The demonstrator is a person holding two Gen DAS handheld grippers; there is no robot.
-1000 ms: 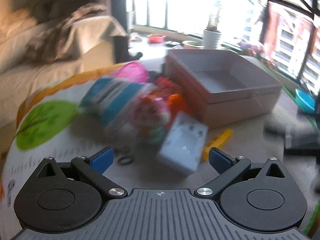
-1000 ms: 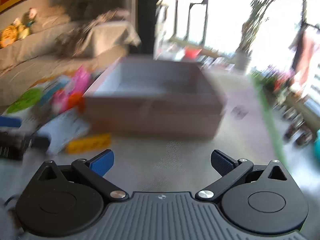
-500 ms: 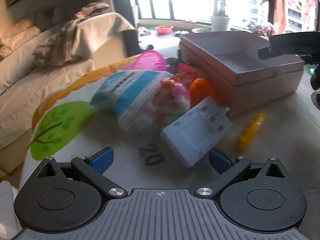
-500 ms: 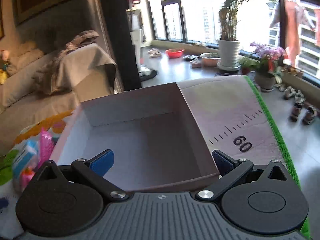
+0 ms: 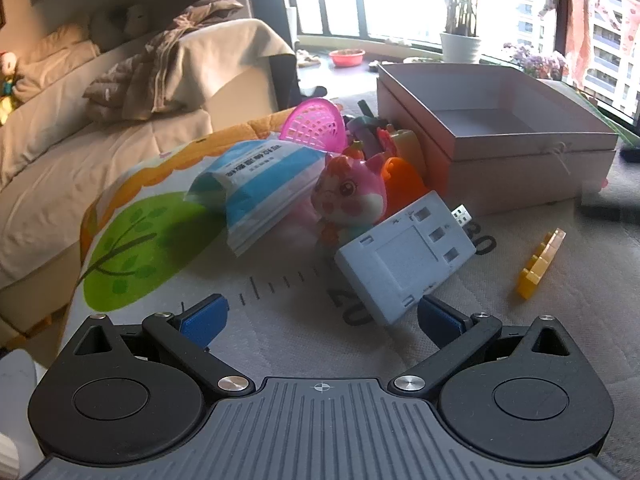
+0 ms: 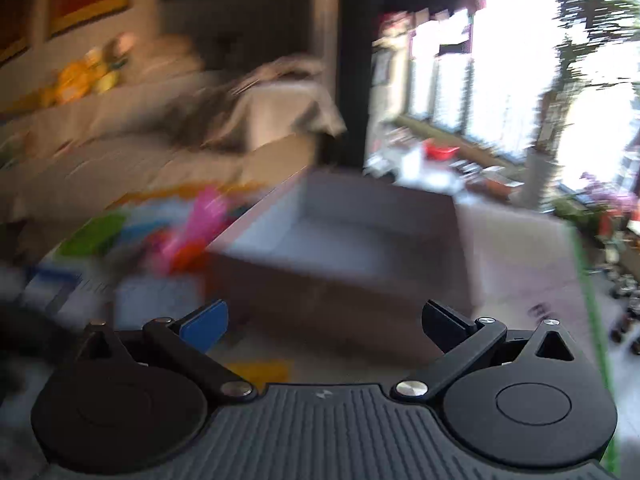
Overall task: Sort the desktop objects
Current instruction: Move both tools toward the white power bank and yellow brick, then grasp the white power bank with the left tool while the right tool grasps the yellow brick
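Left gripper and right gripper both wide open, holding nothing. Pale cardboard box, upper right, apparently empty; sorting seemingly unstarted, pale blue plastic charger at centre frame nearest.

One open pink cardboard box is sitting on the counter, and beside it one blue-and-white plastic packet, one pink cartoon animal figure, one pink mesh scoop and one orange plastic piece are lying in a heap with a few further toys too crowded to count. One pale grey rectangular device with a single plug at its end and one yellow plastic block are lying apart from the heap.
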